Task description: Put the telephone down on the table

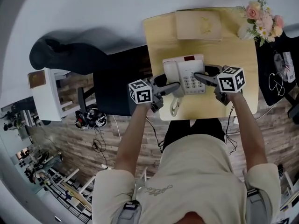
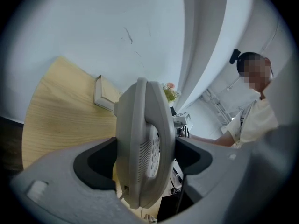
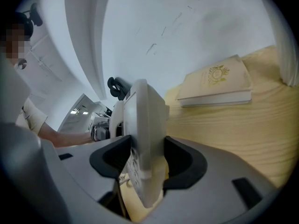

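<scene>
A white desk telephone [image 1: 185,73] with a keypad and a handset is held over the light wooden table [image 1: 243,85], near its front edge. My left gripper [image 1: 172,87] is shut on the telephone's left side, and the telephone [image 2: 142,146] fills the gap between its jaws. My right gripper [image 1: 202,77] is shut on the right side of the telephone [image 3: 145,148]. The coiled cord [image 1: 174,107] hangs below the telephone. I cannot tell whether its base touches the table.
A cream book [image 1: 198,24] lies at the table's far edge and also shows in the right gripper view [image 3: 216,84]. A bunch of flowers [image 1: 262,22] stands at the far right corner. A dark chair [image 1: 112,80] sits left of the table, and cables lie on the wooden floor.
</scene>
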Tool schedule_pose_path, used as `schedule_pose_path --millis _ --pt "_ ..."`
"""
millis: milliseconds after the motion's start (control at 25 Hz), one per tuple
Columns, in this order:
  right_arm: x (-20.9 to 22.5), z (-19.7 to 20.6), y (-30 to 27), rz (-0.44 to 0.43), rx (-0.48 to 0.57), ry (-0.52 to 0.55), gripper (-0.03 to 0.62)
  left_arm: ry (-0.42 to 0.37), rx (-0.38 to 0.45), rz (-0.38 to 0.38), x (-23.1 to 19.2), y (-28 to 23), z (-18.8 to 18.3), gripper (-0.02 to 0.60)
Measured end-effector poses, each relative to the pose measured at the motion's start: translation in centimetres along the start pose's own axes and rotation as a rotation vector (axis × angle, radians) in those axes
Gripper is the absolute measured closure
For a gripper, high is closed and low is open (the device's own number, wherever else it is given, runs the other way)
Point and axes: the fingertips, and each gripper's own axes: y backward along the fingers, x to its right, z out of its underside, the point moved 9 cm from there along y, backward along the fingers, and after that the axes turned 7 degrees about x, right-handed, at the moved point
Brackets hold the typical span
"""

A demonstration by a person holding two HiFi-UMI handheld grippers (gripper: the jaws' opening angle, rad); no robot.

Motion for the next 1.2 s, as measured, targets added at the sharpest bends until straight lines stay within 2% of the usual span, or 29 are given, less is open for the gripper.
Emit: schedule_pose_path --millis 160,400,920,1200 --pt "1.0 0.4 -0.4 -0.002 -0.014 -0.022 0.368 0.02 -0.001 -0.012 -0.8 -0.4 0.5 0.207" --pt "5.5 -0.3 -2.6 0.002 -0.051 -0.073 0.368 0.09 -0.018 -0.035 -5.1 -2.4 -0.1 0.207" --pt "7.8 0.2 -3.5 0.023 -0.08 -0.135 0.368 0.145 -0.054 -0.039 -7.5 -3.7 0.2 0.207" --pt "9.1 0.4 -4.1 0.048 -0.048 -0.196 0.368 0.239 -0.028 -0.075 -9.0 -4.0 0.3 0.207"
